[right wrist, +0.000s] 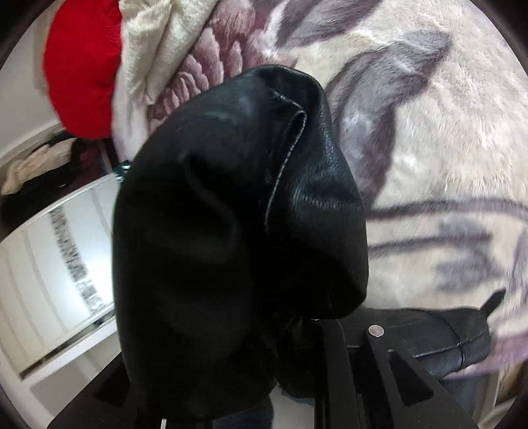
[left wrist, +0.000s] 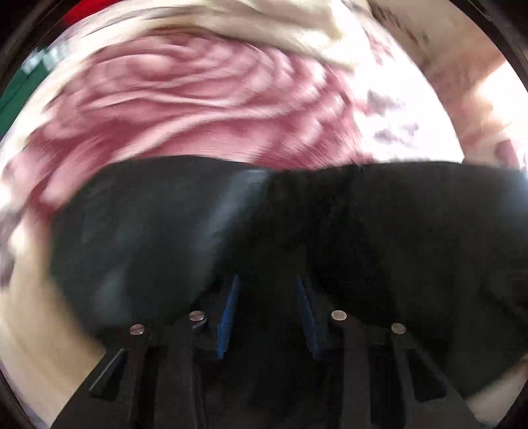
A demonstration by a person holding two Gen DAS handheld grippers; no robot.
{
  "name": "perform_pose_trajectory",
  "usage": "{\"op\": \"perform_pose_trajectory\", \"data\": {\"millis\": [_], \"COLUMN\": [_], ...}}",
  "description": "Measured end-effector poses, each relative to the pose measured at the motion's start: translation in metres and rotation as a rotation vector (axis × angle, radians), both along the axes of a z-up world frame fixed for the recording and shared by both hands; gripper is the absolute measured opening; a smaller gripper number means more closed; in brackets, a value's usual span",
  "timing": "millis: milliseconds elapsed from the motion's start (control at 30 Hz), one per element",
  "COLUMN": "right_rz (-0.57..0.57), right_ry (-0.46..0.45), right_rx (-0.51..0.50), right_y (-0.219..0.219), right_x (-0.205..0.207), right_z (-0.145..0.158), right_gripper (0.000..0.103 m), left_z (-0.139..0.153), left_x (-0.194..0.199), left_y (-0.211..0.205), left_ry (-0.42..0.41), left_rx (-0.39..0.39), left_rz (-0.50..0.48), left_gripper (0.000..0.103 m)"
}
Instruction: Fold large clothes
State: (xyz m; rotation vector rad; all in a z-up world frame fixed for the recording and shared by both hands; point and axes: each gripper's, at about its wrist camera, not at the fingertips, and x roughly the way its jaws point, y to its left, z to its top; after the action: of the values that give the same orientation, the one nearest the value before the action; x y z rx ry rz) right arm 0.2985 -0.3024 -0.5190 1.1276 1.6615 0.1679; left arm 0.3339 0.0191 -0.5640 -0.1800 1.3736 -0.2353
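Note:
A black leather garment (left wrist: 379,237) lies on a cream blanket with a large pink rose print (left wrist: 184,95); the left wrist view is motion-blurred. My left gripper (left wrist: 267,280) stands over the garment with its blue-padded jaws apart and nothing clamped between them. In the right wrist view a bunched fold of the same black leather garment (right wrist: 237,211) drapes up over my right gripper (right wrist: 297,316) and hides the fingertips; the jaws look closed on the leather. More of the garment (right wrist: 455,346) lies at the lower right.
A red cushion (right wrist: 82,72) and a cream fleece (right wrist: 155,43) lie at the top left of the blanket (right wrist: 429,138). A white mirrored wardrobe (right wrist: 56,264) stands to the left. A cream cloth (left wrist: 280,23) lies at the blanket's far side.

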Motion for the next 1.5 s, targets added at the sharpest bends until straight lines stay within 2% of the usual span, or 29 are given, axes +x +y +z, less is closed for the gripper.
{"op": "perform_pose_trajectory", "data": {"millis": [67, 133, 233, 367, 467, 500, 533, 567, 600, 633, 667, 733, 767, 833, 933, 967, 1033, 1133, 1233, 1300, 1333, 1367, 1433, 1467, 1500], "right_rz": [0.020, 0.063, 0.128, 0.174, 0.176, 0.181, 0.192, 0.224, 0.273, 0.318, 0.325, 0.323, 0.323, 0.321, 0.359, 0.389, 0.496, 0.695, 0.801, 0.795, 0.777, 0.743, 0.626, 0.590, 0.527], "right_ry": [0.027, 0.057, 0.084, 0.141, 0.206, 0.224, 0.240, 0.249, 0.252, 0.242, 0.233, 0.282, 0.299, 0.262, 0.141, 0.075, -0.083, -0.245, -0.283, -0.269, -0.260, -0.248, -0.226, -0.213, -0.191], "right_rx": [-0.074, -0.151, -0.250, -0.336, -0.394, -0.405, -0.416, -0.434, -0.448, -0.400, -0.316, -0.029, 0.022, 0.161, 0.146, 0.103, -0.058, -0.328, -0.467, -0.477, -0.467, -0.447, -0.374, -0.355, -0.322], "right_y": [0.032, 0.070, 0.128, 0.199, 0.252, 0.260, 0.271, 0.283, 0.296, 0.307, 0.314, 0.324, 0.324, 0.321, 0.315, 0.307, 0.280, 0.246, 0.215, 0.174, 0.163, 0.155, 0.132, 0.125, 0.112], "right_x": [0.019, 0.029, 0.046, 0.061, 0.072, 0.069, 0.072, 0.077, 0.081, 0.085, 0.087, 0.083, 0.081, 0.081, 0.111, 0.118, 0.127, 0.134, 0.146, 0.136, 0.135, 0.135, 0.133, 0.128, 0.121], "right_z": [0.013, 0.022, 0.030, 0.015, -0.019, -0.030, -0.039, -0.043, -0.042, -0.038, -0.036, -0.024, -0.018, 0.013, 0.055, 0.072, 0.106, 0.122, 0.099, 0.078, 0.065, 0.049, 0.025, 0.003, -0.005], "right_gripper": [0.018, 0.018, 0.018, 0.018, 0.021, 0.027, 0.039, 0.044, 0.058, 0.087, 0.097, 0.100, 0.100, 0.100, 0.100, 0.100, 0.100, 0.100, 0.100, 0.100, 0.099, 0.099, 0.099, 0.099, 0.099], "left_z": [0.019, 0.035, 0.038, 0.033, 0.022, 0.018, 0.016, 0.014, 0.013, 0.013, 0.013, 0.014, 0.017, 0.024, 0.038, 0.043, 0.047, 0.051, 0.056, 0.057, 0.055, 0.052, 0.038, 0.025, 0.018], "left_x": [-0.021, -0.049, -0.088, -0.140, -0.173, -0.185, -0.190, -0.200, -0.207, -0.213, -0.219, -0.229, -0.231, -0.229, -0.216, -0.209, -0.197, -0.177, -0.133, -0.098, -0.077, -0.061, -0.026, -0.005, 0.004], "left_y": [0.038, 0.075, 0.129, 0.189, 0.216, 0.224, 0.225, 0.230, 0.234, 0.235, 0.237, 0.240, 0.238, 0.229, 0.208, 0.199, 0.181, 0.157, 0.137, 0.127, 0.120, 0.115, 0.102, 0.094, 0.092], "left_ry": [-0.015, -0.027, -0.006, 0.023, 0.052, 0.066, 0.073, 0.085, 0.093, 0.099, 0.107, 0.118, 0.122, 0.119, 0.098, 0.086, 0.077, 0.074, 0.020, -0.005, -0.018, -0.025, -0.014, 0.019, 0.029], "left_rx": [-0.046, -0.047, -0.054, -0.002, -0.008, -0.012, -0.017, -0.024, -0.030, -0.037, -0.047, -0.081, -0.097, -0.128, -0.161, -0.168, -0.158, -0.137, -0.127, -0.148, -0.153, -0.141, -0.132, -0.101, -0.108], "left_rz": [0.076, 0.164, 0.274, 0.390, 0.455, 0.473, 0.482, 0.499, 0.511, 0.523, 0.540, 0.570, 0.587, 0.601, 0.600, 0.590, 0.572, 0.517, 0.461, 0.412, 0.366, 0.334, 0.260, 0.220, 0.195], "left_gripper": [0.033, 0.033, 0.033, 0.033, 0.033, 0.033, 0.033, 0.033, 0.033, 0.033, 0.033, 0.033, 0.033, 0.033, 0.033, 0.033, 0.033, 0.033, 0.035, 0.049, 0.062, 0.065, 0.066, 0.066, 0.066]}}
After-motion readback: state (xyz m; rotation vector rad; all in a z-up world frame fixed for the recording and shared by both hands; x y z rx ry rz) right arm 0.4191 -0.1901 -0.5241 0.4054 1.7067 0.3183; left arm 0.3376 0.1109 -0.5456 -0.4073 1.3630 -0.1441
